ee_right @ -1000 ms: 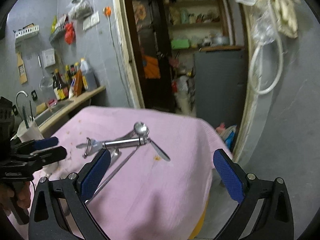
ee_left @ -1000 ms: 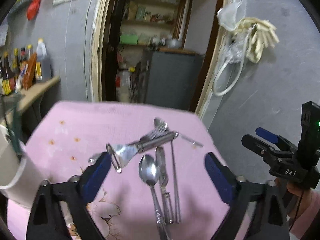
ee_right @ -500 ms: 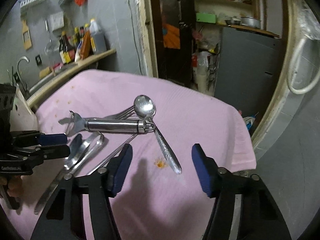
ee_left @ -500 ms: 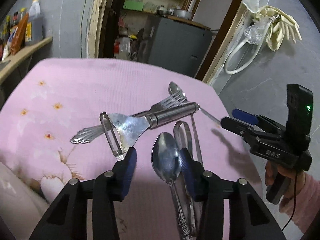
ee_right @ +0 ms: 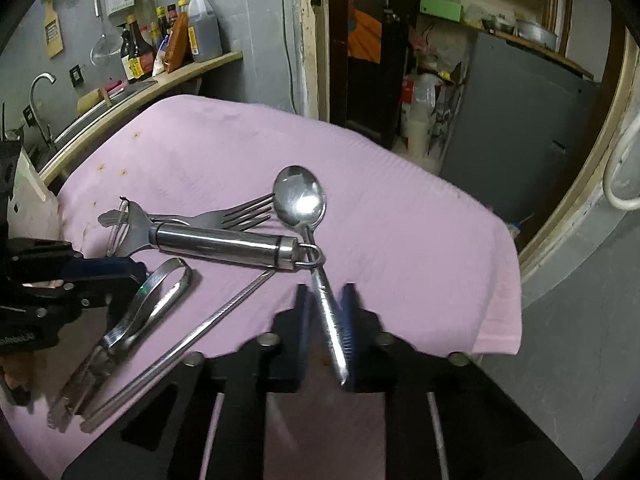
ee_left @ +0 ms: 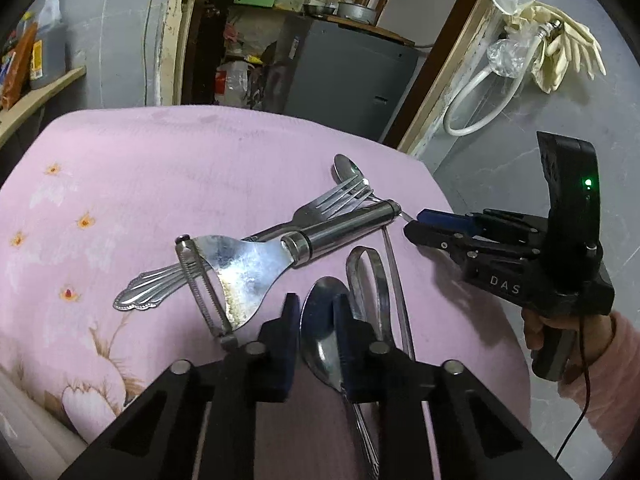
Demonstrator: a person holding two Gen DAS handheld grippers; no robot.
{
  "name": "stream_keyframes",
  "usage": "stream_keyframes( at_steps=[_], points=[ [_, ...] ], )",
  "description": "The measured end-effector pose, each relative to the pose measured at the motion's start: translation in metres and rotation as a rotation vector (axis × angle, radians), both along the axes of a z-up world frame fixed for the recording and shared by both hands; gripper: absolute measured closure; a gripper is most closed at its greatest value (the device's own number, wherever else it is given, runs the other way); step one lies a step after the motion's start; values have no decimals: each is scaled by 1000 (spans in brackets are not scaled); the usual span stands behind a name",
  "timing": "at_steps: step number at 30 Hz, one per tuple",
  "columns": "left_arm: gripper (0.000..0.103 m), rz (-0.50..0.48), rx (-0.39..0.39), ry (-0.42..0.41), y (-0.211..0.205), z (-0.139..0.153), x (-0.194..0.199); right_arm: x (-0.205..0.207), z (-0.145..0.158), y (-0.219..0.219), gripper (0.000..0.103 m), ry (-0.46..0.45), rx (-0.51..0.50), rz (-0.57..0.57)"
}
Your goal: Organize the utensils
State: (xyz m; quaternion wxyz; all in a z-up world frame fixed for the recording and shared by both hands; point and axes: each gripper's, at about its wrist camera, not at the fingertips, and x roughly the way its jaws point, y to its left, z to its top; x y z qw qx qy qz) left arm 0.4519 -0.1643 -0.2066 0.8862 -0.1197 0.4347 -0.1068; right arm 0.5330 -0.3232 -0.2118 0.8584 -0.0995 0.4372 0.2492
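Observation:
Steel utensils lie in a heap on the pink cloth (ee_left: 160,168). My left gripper (ee_left: 316,320) is closing, and its pads rest against the bowl of the near spoon (ee_left: 320,312). Beside that spoon are a peeler (ee_left: 256,264), a fork (ee_left: 328,204), tongs (ee_left: 368,276) and a chopstick (ee_left: 396,280). My right gripper (ee_right: 326,312) is closing on the handle of the far spoon (ee_right: 300,200), which passes through the ring of the peeler (ee_right: 224,244). The left wrist view shows the right gripper (ee_left: 416,226) in a hand at the cloth's right edge.
A white container (ee_left: 24,420) stands at the cloth's near left corner. The cloth drops off close to the right gripper (ee_right: 500,300). Behind the table are a shelf with bottles (ee_right: 168,48), a doorway and a grey cabinet (ee_right: 516,112).
Both grippers came down and forward onto the utensils while their jaws narrowed from wide open. The left one now has the near spoon's bowl between its pads, the right one the far spoon's handle.

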Motion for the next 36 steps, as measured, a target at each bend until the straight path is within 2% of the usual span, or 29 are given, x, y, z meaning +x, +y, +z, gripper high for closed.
stream_keyframes(
  at_steps=[4, 7, 10, 14, 16, 17, 21, 26, 30, 33, 35, 36],
  points=[
    [96, 15, -21, 15, 3, 0, 0, -13, -1, -6, 94, 47, 5, -26],
    [98, 27, -39, 16, 6, -1, -3, -27, -2, -13, 94, 88, 23, -35],
    [99, 25, -36, 0, 5, 4, -8, -35, -4, -26, 94, 136, 87, -40],
    [100, 19, -41, -10, 5, 7, -10, -30, -11, -36, 90, 124, 128, -43],
    [100, 16, -40, -9, 5, 7, -10, -23, -9, -41, 81, 111, 177, -51],
    [100, 16, -41, -9, 5, 7, -10, -19, -9, -43, 81, 107, 196, -52],
    [100, 19, -51, -3, 7, 7, -10, 5, -11, -45, 80, 87, 253, -38],
    [100, 15, -51, -1, 9, 6, -11, 32, -14, -36, 80, 74, 261, 1],
    [100, 11, -47, -1, 9, 7, -11, 55, -18, -25, 80, 108, 242, 64],
    [100, 8, -44, 0, 9, 6, -11, 65, -21, -21, 80, 166, 267, 144],
    [100, 7, -45, 2, 10, 6, -11, 67, -23, -20, 87, 189, 268, 171],
    [100, 6, -46, 2, 10, 7, -11, 69, -23, -20, 94, 201, 262, 178]
  ],
)
